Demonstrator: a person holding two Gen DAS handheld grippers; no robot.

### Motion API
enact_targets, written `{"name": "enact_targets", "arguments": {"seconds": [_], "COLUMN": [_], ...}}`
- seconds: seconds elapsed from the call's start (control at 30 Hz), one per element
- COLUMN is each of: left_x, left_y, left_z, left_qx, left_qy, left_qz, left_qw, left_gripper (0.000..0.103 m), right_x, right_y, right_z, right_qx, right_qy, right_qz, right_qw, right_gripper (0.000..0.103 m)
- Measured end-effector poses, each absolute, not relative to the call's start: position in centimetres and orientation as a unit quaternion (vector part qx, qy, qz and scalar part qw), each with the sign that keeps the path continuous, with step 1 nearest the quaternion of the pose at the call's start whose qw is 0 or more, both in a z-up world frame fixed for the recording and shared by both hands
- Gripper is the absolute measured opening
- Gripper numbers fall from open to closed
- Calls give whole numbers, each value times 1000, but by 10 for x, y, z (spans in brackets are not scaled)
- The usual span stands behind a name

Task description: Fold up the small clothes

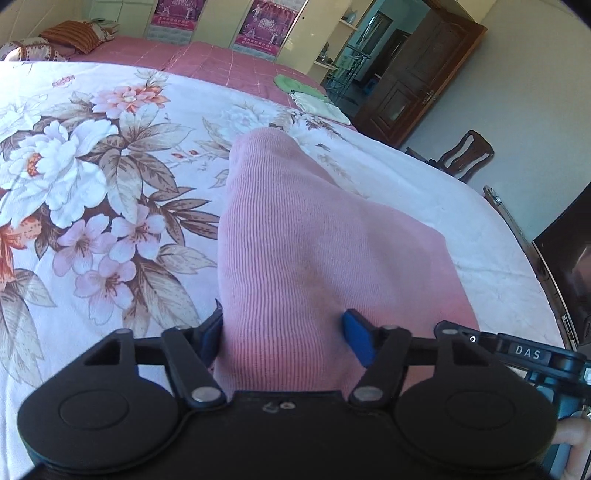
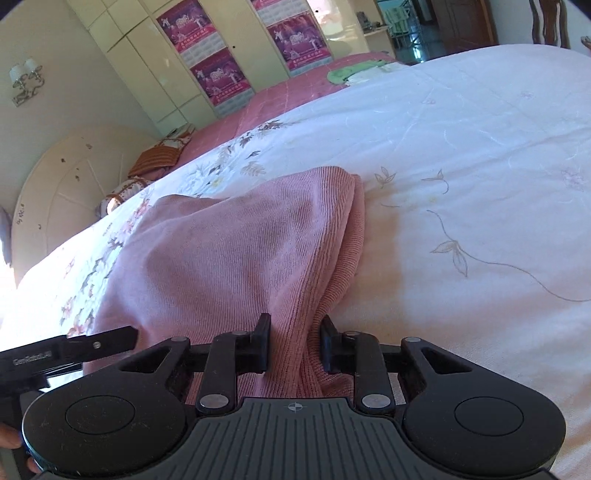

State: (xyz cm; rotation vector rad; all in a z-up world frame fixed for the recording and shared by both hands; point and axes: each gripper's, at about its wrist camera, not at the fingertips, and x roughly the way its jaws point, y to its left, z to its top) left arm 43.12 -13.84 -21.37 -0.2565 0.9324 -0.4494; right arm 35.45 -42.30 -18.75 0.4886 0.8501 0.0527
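A pink ribbed knit garment (image 1: 295, 229) lies on the floral white quilt (image 1: 92, 184) and rises in a ridge toward my left gripper (image 1: 286, 332). Its blue fingers (image 1: 356, 339) stand fairly wide apart, and the bunched cloth fills the gap and presses against both. In the right wrist view the same pink garment (image 2: 221, 251) is folded double along its right edge. My right gripper (image 2: 295, 332) is shut narrowly on a gathered fold at the near edge. Both grippers hold the near end side by side, over the quilt (image 2: 461, 166).
Green and white clothes (image 1: 291, 83) lie far off on the pink bedspread. Pillows (image 1: 74, 35) sit at the bed's head, with wardrobe doors (image 2: 184, 74) behind them. To the right of the bed stand a wooden door (image 1: 424, 74), a chair (image 1: 465, 155) and a dark screen (image 1: 569, 266).
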Motion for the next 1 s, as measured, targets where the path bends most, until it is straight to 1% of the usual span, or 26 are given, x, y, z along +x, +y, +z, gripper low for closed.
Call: {"name": "enact_targets", "arguments": {"seconds": [0.03,0.1,0.17,0.2,0.23,0.27,0.3,0.33,0.37,0.4,0.43,0.47,0.57,0.8,1.0], "left_x": [431,434,440,442,442,441,440,439,438,436,434,433,428,411,401], "left_y": [-137,-137,-140,-142,-145,-148,-151,-154,-157,-161,-164,-166,-168,-158,-112], "left_z": [-214,-216,-219,-219,-218,-217,-215,-213,-209,-205,-201,-196,-187,-161,-135], "left_qx": [-126,-128,-126,-123,-118,-111,-103,-94,-82,-69,-60,-51,-43,-45,-53], "left_qy": [444,446,452,453,453,452,450,449,448,444,441,439,428,394,377], "left_qz": [-213,-212,-211,-209,-206,-203,-199,-195,-192,-190,-189,-189,-192,-212,-208], "left_qw": [861,860,858,858,859,862,864,867,870,873,875,877,882,893,901], "left_gripper": [62,62,65,66,66,65,64,60,54,50,45,42,39,38,38], "right_x": [355,356,358,361,362,363,364,364,363,362,361,360,359,348,347], "right_y": [-424,-425,-424,-419,-413,-408,-404,-401,-400,-395,-389,-382,-371,-355,-317], "right_z": [-188,-192,-193,-192,-190,-189,-189,-189,-188,-186,-183,-180,-169,-138,-114], "right_qx": [234,240,253,249,234,220,207,201,205,205,193,183,191,222,235], "right_qy": [407,407,400,400,402,403,404,403,402,401,397,393,379,350,334], "right_qz": [27,25,35,36,33,28,20,15,11,5,0,2,18,48,75], "right_qw": [882,881,880,881,884,888,891,892,892,893,897,901,905,909,910], "right_gripper": [25,31,51,54,55,53,49,36,28,26,24,24,24,23,23]}}
